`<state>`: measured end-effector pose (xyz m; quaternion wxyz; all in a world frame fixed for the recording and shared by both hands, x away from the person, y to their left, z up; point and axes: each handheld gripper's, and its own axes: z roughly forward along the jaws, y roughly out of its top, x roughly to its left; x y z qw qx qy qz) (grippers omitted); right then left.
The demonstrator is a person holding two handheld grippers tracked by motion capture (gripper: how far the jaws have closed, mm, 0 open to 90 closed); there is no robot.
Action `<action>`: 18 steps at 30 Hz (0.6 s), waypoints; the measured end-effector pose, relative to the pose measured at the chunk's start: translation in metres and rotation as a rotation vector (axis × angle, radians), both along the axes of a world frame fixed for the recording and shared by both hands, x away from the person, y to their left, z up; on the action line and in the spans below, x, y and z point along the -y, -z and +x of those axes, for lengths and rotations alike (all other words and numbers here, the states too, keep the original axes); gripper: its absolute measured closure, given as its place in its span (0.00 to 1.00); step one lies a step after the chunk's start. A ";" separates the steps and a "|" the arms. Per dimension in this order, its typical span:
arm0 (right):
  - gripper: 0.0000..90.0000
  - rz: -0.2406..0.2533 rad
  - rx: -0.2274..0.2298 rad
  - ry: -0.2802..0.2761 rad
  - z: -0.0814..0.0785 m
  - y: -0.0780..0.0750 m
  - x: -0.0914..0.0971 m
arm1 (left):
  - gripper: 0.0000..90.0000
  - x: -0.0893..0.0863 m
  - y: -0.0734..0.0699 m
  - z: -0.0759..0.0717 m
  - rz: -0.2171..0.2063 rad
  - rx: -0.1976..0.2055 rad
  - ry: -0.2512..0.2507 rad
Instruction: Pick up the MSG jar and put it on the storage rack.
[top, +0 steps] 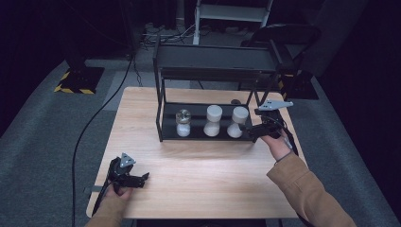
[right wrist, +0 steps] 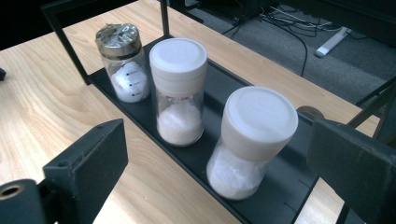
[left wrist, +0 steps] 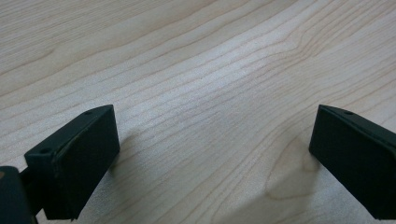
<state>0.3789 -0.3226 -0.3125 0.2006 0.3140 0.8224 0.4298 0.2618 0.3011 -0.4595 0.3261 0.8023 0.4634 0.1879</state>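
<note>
**Reaching for the nearest shaker on the shelf**

The white-capped shaker [right wrist: 250,140] stands upright at the right end of the black rack's [top: 163,116] bottom shelf, straight ahead of my right gripper [right wrist: 219,163], whose jaws are spread wide and hold nothing. I judge it light but fragile – clear walls, likely slick – with loose white grains inside, so I would grip the clear body below the cap and keep it upright. Just beside it stands a second white-capped shaker [right wrist: 180,88], then a metal-lidded jar [right wrist: 123,60] – close enough to knock. The rack's upright posts and upper shelf crowd the way out. My left gripper [left wrist: 210,154] rests wide open over bare table [left wrist: 187,70], well apart
</note>
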 end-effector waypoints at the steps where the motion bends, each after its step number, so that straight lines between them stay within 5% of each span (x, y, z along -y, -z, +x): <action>1: 0.05 0.003 -0.001 -0.001 -0.002 0.000 0.001 | 0.01 0.000 0.000 0.000 0.000 0.000 0.000; 6: 0.05 0.030 -0.014 0.002 -0.010 0.005 0.009 | 0.01 0.000 0.000 0.000 0.000 0.000 0.000; 18: 0.05 0.004 -0.011 -0.017 -0.028 0.020 0.010 | 0.01 0.000 0.000 0.000 0.000 0.000 0.000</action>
